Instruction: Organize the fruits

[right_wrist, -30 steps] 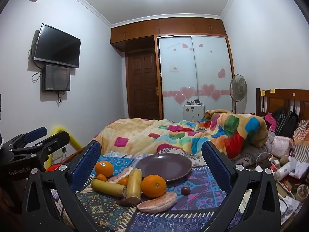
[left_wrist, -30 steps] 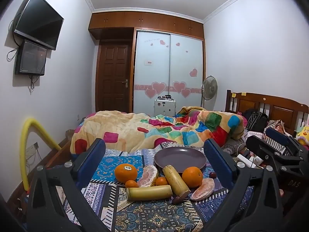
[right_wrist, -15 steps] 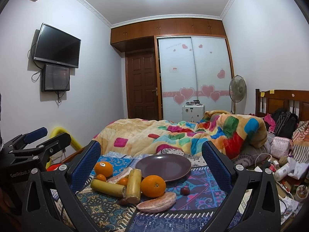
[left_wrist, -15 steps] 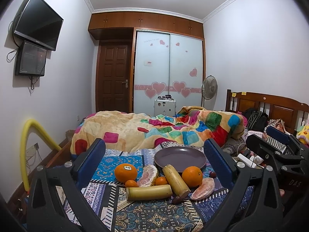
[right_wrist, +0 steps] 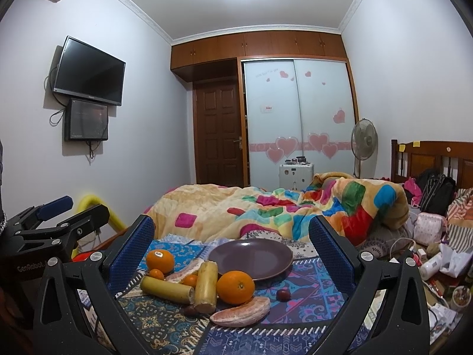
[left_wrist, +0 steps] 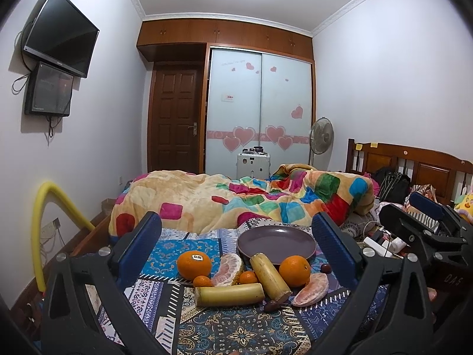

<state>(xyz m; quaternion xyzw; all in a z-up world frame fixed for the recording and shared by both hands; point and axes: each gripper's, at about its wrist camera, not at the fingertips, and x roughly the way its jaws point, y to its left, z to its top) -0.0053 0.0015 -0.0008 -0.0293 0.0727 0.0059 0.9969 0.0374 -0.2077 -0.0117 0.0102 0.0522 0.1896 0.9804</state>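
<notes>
An empty purple plate (left_wrist: 276, 243) (right_wrist: 251, 259) sits on a patterned cloth. In front of it lie two oranges (left_wrist: 194, 264) (left_wrist: 295, 270) (right_wrist: 235, 288), small tangerines (left_wrist: 202, 281), two yellowish cane-like sticks (left_wrist: 229, 295) (left_wrist: 269, 276) (right_wrist: 206, 285), two peeled pomelo wedges (left_wrist: 311, 293) (left_wrist: 227, 269) (right_wrist: 241, 315) and small dark fruits (right_wrist: 283, 295). My left gripper (left_wrist: 236, 248) is open and empty, held back from the fruit. My right gripper (right_wrist: 232, 248) is open and empty, also held back; it shows at the right in the left wrist view (left_wrist: 425, 230).
A patterned cloth (left_wrist: 236, 328) covers the surface at the foot of a bed with a colourful quilt (left_wrist: 236, 198). Clutter of cables, bags and bottles (right_wrist: 428, 254) lies to the right. A yellow foam tube (left_wrist: 44, 227) stands at the left wall.
</notes>
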